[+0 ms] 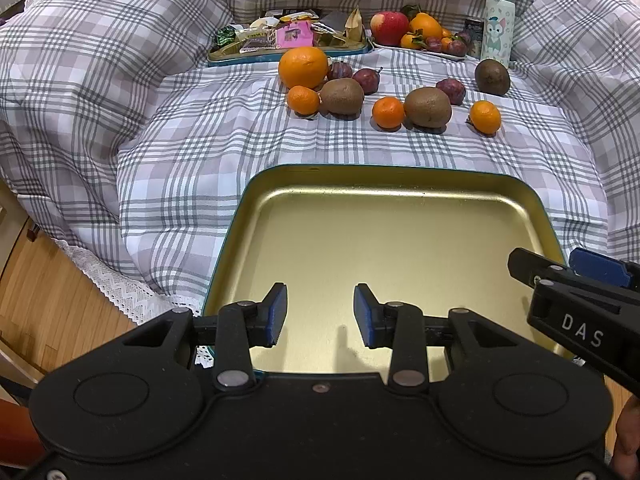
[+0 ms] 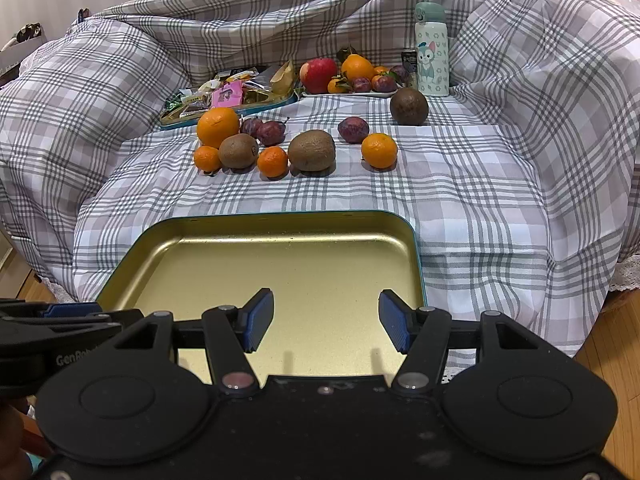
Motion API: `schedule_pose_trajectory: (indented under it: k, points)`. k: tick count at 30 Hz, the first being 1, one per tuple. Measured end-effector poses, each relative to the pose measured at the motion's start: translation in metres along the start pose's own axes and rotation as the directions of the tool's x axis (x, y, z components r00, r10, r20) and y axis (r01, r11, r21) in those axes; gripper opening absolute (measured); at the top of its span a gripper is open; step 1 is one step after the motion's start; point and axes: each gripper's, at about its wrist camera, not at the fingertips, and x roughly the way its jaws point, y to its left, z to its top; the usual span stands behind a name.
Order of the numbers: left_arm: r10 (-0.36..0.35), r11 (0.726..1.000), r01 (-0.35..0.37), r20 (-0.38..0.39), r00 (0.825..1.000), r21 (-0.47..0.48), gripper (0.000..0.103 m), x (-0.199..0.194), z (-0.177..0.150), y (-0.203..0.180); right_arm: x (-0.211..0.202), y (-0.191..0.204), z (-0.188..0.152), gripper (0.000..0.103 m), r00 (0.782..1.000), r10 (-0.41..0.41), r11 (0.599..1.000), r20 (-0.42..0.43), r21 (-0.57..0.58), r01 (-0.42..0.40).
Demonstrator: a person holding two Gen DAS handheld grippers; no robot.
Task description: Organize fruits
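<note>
"Look, the gold tray (image 1: 384, 240) has nothing in it. Where is the fruit?"

"Out on the checked blanket (image 1: 200, 152), past the far edge of the tray. I see a big orange (image 1: 303, 67), three little oranges, three brown kiwis and some dark plums."

"Are the grabbers holding any?"

"No. The left gripper (image 1: 320, 315) is partly open with nothing in it. The right gripper (image 2: 326, 320) is open wider, and it holds nothing too. Both hang over the near side of the tray."

"Which fruit looks easy?"

"I think the small orange (image 2: 379, 150) on the right. It sits alone, and it looks light and firm. I'd pinch it across its middle."

"And the kiwi (image 2: 311, 149)?"

"It's probably soft under that fuzzy skin. I'd squeeze it gently around its fat middle."

"The plums?"

"The plum (image 2: 353, 129) looks smooth and shiny, so it may slip or roll. The big orange looks heavy and wide, so the jaws would need to open a lot."
</note>
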Motion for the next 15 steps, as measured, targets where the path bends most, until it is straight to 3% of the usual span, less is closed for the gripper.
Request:
schedule_pose_trajectory:
  k: [15]
  points:
    - [-0.017,0.999,0.018,0.018,1.000,-0.031,0.046,-0.0020,0.0011,0.0054,0.0003,0.0003,-0.0002,0.061,1.000,0.001,1.000,0.005,0.001,-0.001]
